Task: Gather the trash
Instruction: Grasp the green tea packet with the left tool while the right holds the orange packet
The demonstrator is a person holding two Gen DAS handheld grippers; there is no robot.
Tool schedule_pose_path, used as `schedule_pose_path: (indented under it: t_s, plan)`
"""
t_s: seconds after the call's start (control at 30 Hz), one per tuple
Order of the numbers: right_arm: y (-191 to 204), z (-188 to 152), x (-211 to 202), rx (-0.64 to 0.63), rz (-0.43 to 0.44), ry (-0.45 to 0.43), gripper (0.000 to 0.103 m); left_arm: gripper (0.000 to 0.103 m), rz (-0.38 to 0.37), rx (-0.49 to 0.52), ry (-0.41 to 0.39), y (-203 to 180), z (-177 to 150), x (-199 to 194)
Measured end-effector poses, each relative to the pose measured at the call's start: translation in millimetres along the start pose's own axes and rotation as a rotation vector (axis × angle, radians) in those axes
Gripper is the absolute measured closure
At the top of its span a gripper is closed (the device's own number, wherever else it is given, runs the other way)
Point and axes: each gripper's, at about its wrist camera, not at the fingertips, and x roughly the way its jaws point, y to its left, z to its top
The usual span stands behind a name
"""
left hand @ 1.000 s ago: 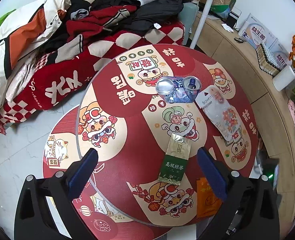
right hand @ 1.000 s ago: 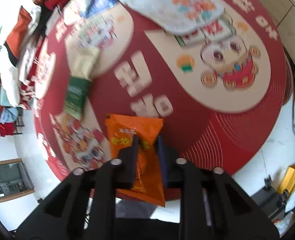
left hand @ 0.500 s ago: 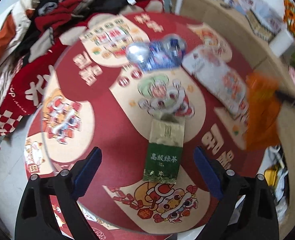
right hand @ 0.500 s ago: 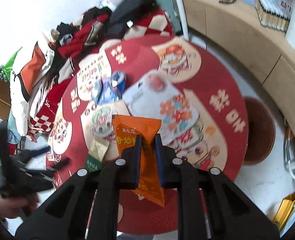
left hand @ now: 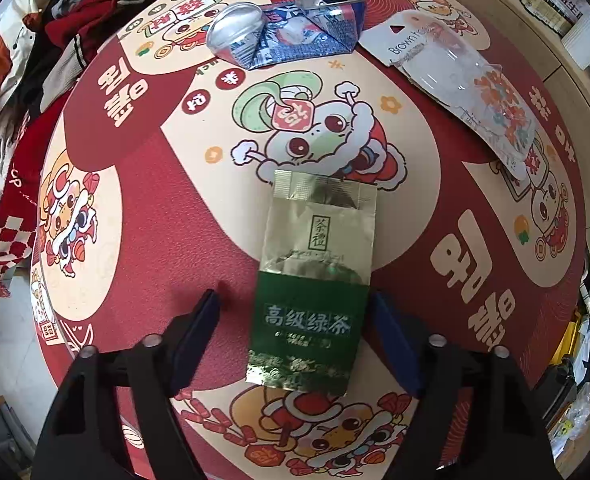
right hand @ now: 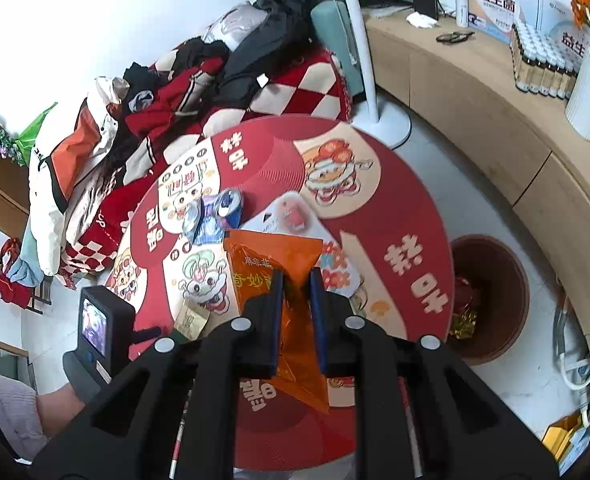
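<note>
The left gripper (left hand: 295,312) is straddling the green tea packet (left hand: 315,284) lying flat on the table (left hand: 135,208), fingers apart. Advisable: lowering squarely, closing across the packet's width. The right gripper (right hand: 297,312) is holding the orange wrapper (right hand: 283,264) clamped above the table, the brown bin (right hand: 491,300) standing nearby.

- right gripper (right hand: 296,284) clamped on orange snack wrapper (right hand: 273,264), held above round red table (right hand: 399,216)
- crushed blue can (right hand: 215,220) far-left on table, clear blister pack (right hand: 291,218) just right of it
- green-gold tea packet (right hand: 191,322) near-left on table, partly hidden behind gripper
- left gripper's camera unit (right hand: 99,330) at near left
- brown bin (right hand: 495,300) on floor right of table, trash inside
- clothes pile (right hand: 183,80) on checkered sofa, far left
</note>
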Motion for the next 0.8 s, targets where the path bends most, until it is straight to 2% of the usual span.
schedule_pose_path:
  t_s: [0.07,0.13,0.23,0.6,0.8]
  plan:
    - [-2.6,4.2,-5.4,0.0,0.0,-0.016,0.086,0.046,-0.023,-0.002,0.0,-3.1,3.0,-1.9]
    - [-3.9,5.8,-8.1,0.004,-0.001,-0.022,0.087,0.052,-0.01,0.018,0.003,-7.4,5.7,-4.6]
    - [-6.1,6.2,-12.9,0.024,-0.004,-0.027,0.087,0.067,-0.028,0.021,0.004,-8.7,10.8,-11.9]
    - [1.6,23.2,-62.2,0.049,-0.014,-0.089,0.086,0.07,-0.05,0.041,-0.09,-5.6,35.7,-81.6]
    - [0.6,43.7,-105.7,0.058,-0.032,-0.149,0.086,0.07,-0.072,0.02,-0.171,-6.5,49.3,-141.2]
